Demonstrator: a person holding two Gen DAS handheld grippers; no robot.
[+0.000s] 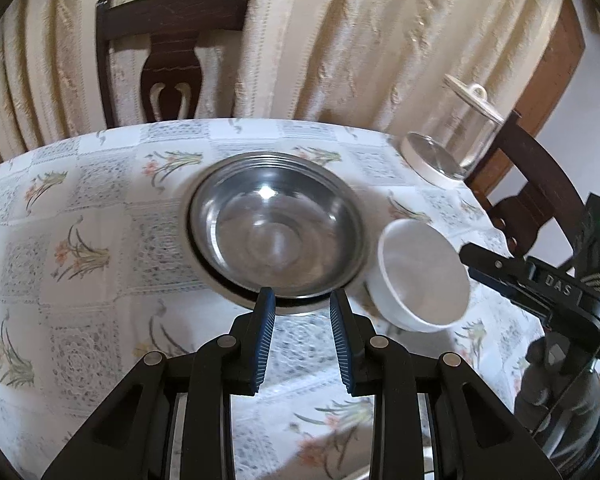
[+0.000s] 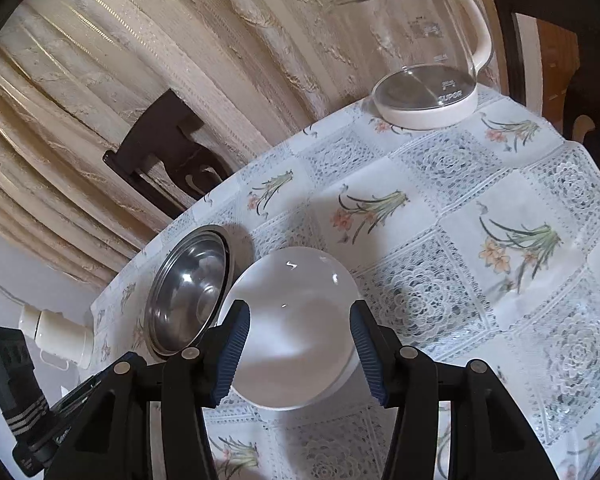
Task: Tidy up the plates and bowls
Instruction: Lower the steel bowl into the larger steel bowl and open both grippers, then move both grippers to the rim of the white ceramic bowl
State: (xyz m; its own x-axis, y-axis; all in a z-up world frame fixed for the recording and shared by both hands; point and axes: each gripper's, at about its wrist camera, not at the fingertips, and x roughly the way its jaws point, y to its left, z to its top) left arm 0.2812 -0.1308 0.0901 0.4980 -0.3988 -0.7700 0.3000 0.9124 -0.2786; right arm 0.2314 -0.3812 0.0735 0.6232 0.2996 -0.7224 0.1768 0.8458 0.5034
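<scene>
Left gripper (image 1: 302, 300) hung nearly closed, empty, just short of steel bowl (image 1: 276, 228) nested on plates. Right gripper (image 2: 298, 340) straddled white bowl (image 2: 296, 332), fingers released, apparently lining up for stacking.

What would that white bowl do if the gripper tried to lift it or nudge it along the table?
The white bowl looks glossy and glazed, so the ribbed pads might slip on its rim. It seems ceramic, probably stiff, rather heavy, and breakable if dropped. Pushed, it would likely slide across the patterned tablecloth or bunch it, and could knock the steel bowl beside it.
</scene>
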